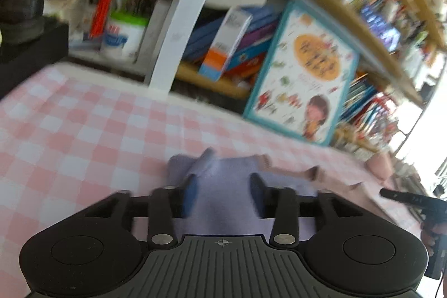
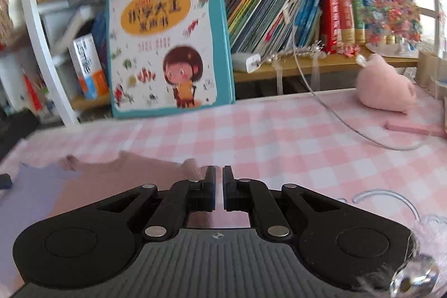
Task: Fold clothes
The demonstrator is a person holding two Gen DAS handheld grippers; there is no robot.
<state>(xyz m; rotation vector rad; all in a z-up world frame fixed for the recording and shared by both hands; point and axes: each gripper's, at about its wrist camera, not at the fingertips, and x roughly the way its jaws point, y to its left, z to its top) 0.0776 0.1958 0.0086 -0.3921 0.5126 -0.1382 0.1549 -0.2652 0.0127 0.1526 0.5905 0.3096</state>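
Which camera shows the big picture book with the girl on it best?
The right wrist view: the picture book stands nearly upright, sharp and whole, leaning against the shelf behind the checked table. In the left wrist view the same book is tilted, off to the side and blurred, so its cover is harder to make out.

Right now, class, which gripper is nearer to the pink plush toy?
Right. The right gripper faces the pink plush toy across the checked cloth; the left gripper hovers over the lilac garment, farther off.

Black claw [image 2: 219, 176]; silver pivot screws
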